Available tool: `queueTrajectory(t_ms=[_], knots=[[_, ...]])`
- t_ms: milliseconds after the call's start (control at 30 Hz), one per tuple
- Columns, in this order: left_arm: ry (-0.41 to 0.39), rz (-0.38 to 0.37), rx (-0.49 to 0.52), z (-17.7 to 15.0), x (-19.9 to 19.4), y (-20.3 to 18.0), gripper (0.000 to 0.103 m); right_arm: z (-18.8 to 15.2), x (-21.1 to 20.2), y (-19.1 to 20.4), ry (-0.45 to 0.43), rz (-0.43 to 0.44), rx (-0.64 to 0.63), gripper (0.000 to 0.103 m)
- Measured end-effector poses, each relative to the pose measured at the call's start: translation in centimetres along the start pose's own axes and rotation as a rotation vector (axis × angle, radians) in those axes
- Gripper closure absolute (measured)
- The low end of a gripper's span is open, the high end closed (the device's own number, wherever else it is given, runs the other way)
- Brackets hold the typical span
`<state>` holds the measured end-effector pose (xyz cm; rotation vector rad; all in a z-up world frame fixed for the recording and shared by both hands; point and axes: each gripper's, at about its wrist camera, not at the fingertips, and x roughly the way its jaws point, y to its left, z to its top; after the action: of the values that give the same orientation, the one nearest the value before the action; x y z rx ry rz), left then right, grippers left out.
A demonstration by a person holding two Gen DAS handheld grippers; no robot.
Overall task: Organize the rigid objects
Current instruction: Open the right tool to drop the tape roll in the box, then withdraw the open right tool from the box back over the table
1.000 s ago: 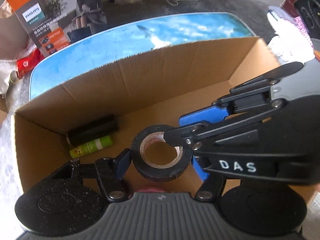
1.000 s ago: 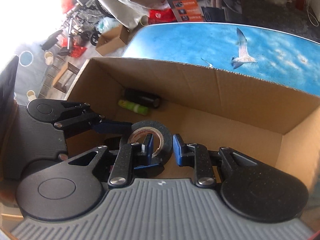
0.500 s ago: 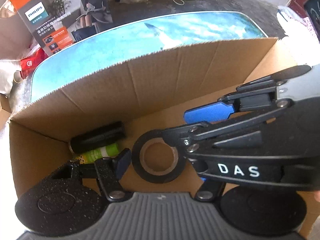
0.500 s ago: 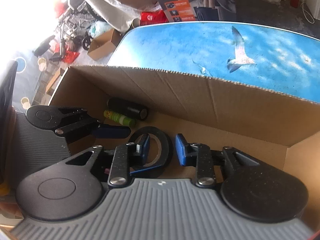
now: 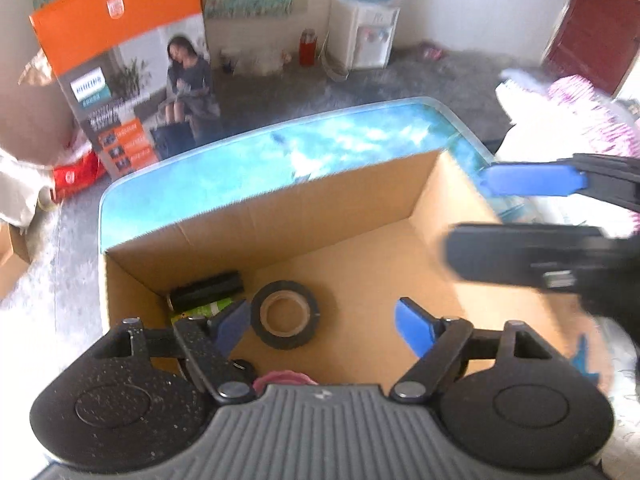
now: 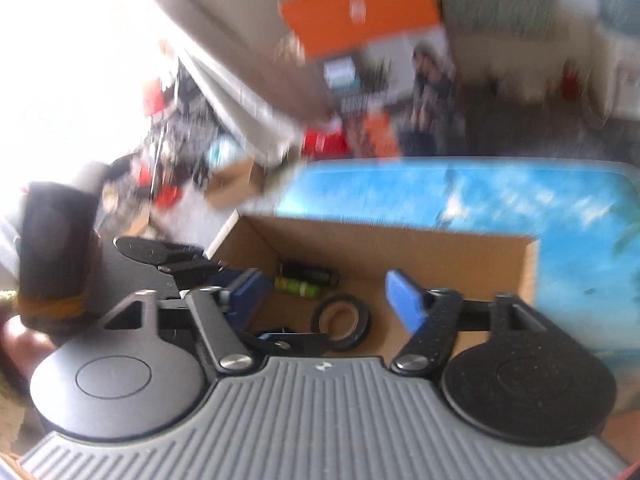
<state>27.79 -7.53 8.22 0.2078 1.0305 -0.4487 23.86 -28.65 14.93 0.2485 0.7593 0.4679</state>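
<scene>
A blue sky-printed tabletop (image 5: 224, 176) is seen beneath an open cardboard box (image 5: 320, 208), with an orange-topped printed carton (image 5: 128, 80) and a water dispenser (image 5: 366, 36) behind it. The roll of black tape (image 5: 285, 314) is laid flat on the box floor, touched by neither tool, near a black cylinder (image 5: 208, 290) and a green tube (image 5: 206, 309) in the corner. The left gripper (image 5: 320, 324) is held wide open and empty above the box. The right gripper (image 6: 324, 296) is likewise spread wide, with nothing gripped; its view is blurred.
</scene>
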Motion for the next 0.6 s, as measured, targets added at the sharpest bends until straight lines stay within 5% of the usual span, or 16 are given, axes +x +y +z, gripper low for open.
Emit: queueTrajectory(t_ms=[133,233,367,600], knots=[[-0.108,-0.039,-0.004,-1.9,-5.0,-1.0,0.01,-2.2,-7.6,1.9,-0.17,-0.042,-0.039,0.001],[-0.195,-0.026,-0.003,-4.0,-8.2,-2.2,0.01,-4.8,-11.9,2.9,-0.236,-0.054,-0.03,0.001],[-0.287,0.015,0.047,-8.1,-10.9,-4.7,0.008,-8.8,-15.4,3.9,-0.254,-0.111,-0.024,0.001],[-0.291,0.011,0.069,-14.9,-11.7,-8.3,0.008,-15.6,-17.2,4.9,-0.195,-0.343,-0.07,0.001]])
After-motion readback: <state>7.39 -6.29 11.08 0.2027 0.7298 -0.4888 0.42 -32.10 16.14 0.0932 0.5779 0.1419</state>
